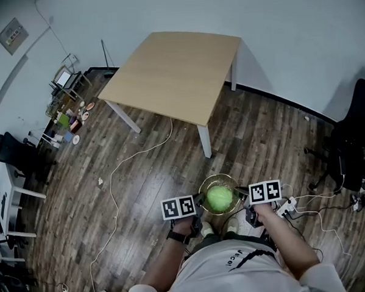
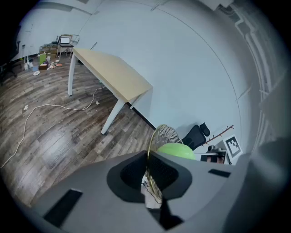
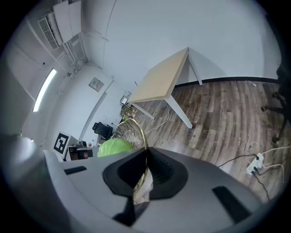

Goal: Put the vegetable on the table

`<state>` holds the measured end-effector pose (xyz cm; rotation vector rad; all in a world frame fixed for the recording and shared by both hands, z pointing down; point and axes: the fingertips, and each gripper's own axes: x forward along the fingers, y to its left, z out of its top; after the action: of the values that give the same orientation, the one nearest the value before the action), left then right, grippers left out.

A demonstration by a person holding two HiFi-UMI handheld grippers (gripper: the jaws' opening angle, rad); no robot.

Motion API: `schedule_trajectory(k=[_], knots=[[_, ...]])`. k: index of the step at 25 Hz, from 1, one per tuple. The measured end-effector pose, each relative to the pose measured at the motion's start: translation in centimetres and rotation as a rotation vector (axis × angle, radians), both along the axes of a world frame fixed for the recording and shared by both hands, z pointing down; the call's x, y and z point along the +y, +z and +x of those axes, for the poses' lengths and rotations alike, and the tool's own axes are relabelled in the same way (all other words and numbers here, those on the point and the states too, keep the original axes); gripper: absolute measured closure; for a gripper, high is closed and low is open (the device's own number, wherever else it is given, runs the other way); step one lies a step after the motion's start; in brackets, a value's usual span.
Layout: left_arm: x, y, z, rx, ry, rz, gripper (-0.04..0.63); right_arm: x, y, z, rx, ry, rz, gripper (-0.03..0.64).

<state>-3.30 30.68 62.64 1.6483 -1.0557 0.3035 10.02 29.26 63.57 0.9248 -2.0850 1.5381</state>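
Note:
A round green cabbage (image 1: 220,198) lies in a gold wire basket (image 1: 204,187) held over the floor, close to the person's body. My left gripper (image 1: 196,202) is shut on the basket's left rim (image 2: 148,150), and my right gripper (image 1: 241,197) is shut on its right rim (image 3: 142,136). The cabbage (image 2: 176,149) shows just beyond the left jaws, and the cabbage (image 3: 114,147) also sits past the right jaws. The light wooden table (image 1: 172,72) with white legs stands ahead, apart from the basket, with nothing on its top.
A white cable (image 1: 114,176) snakes over the dark wood floor left of the table. Clutter and small items (image 1: 68,115) line the far left wall, with a black chair (image 1: 18,154) nearby. Another black office chair (image 1: 353,142) and a power strip (image 1: 286,207) are on the right.

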Motion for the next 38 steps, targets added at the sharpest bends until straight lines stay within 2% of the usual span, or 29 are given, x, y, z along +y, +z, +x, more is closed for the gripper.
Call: schedule_trajectory(k=[18, 25, 38], knots=[[-0.5, 0.1, 2.8, -0.012, -0.065, 0.008, 0.571, -1.5, 0.2, 2.7, -0.031, -0.048, 0.005, 0.592], [-1.4, -0.2, 2.3, -0.022, -0.085, 0.012, 0.571, -2.5, -0.2, 2.1, -0.043, -0.057, 0.014, 0.592], [-8.8, 0.9, -0.1, 0.005, -0.05, -0.003, 0.571, -9.3, 0.7, -0.2, -0.026, -0.018, -0.002, 0.592]])
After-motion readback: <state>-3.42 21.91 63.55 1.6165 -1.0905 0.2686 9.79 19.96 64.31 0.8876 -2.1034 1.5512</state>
